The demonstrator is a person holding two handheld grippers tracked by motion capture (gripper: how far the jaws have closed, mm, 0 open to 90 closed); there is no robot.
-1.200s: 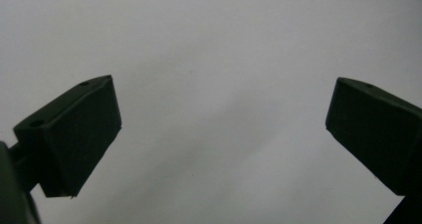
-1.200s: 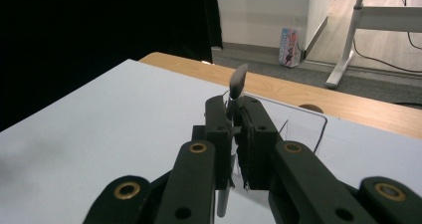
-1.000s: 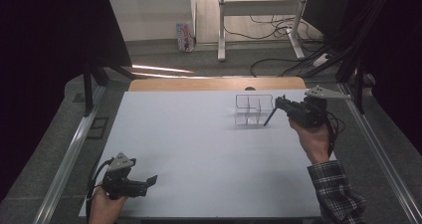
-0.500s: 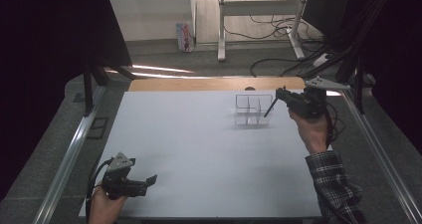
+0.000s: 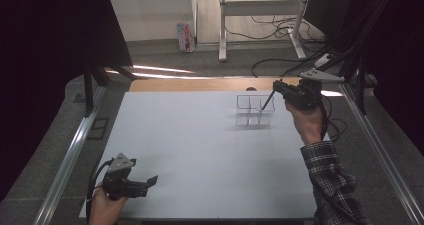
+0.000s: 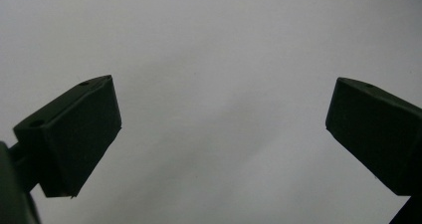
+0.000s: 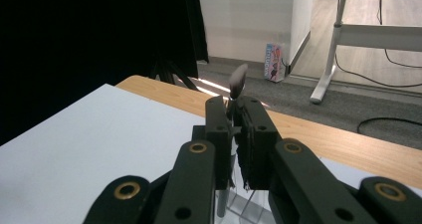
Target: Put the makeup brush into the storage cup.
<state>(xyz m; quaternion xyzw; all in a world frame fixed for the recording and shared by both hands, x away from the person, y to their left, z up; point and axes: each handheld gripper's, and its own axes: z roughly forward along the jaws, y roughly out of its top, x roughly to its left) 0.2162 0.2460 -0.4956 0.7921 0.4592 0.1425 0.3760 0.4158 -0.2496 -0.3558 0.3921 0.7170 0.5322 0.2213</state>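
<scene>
My right gripper (image 5: 278, 89) hovers at the far right of the white table (image 5: 200, 140), shut on a thin dark makeup brush (image 5: 267, 103). The brush's handle slants down and left, its lower end over a clear acrylic organizer (image 5: 254, 111) with several compartments. In the right gripper view the jaws (image 7: 233, 109) are pressed together on the brush, whose bristle tip (image 7: 238, 79) sticks up past them, and the organizer (image 7: 239, 206) shows just below. Near the table's front left corner my left gripper (image 5: 149, 181) rests low, and its jaws (image 6: 224, 134) stand wide open over bare table.
A wooden strip (image 5: 200, 84) runs along the table's far edge. Metal rails (image 5: 70, 152) flank both sides. Beyond the table the floor holds white desk legs (image 5: 222, 30), cables and a small box (image 5: 185, 37). A plaid sleeve (image 5: 332, 180) reaches in from the bottom right.
My right hand has lifted and moved toward the far edge, carrying the brush from beside the organizer to above it. The left gripper has stayed put.
</scene>
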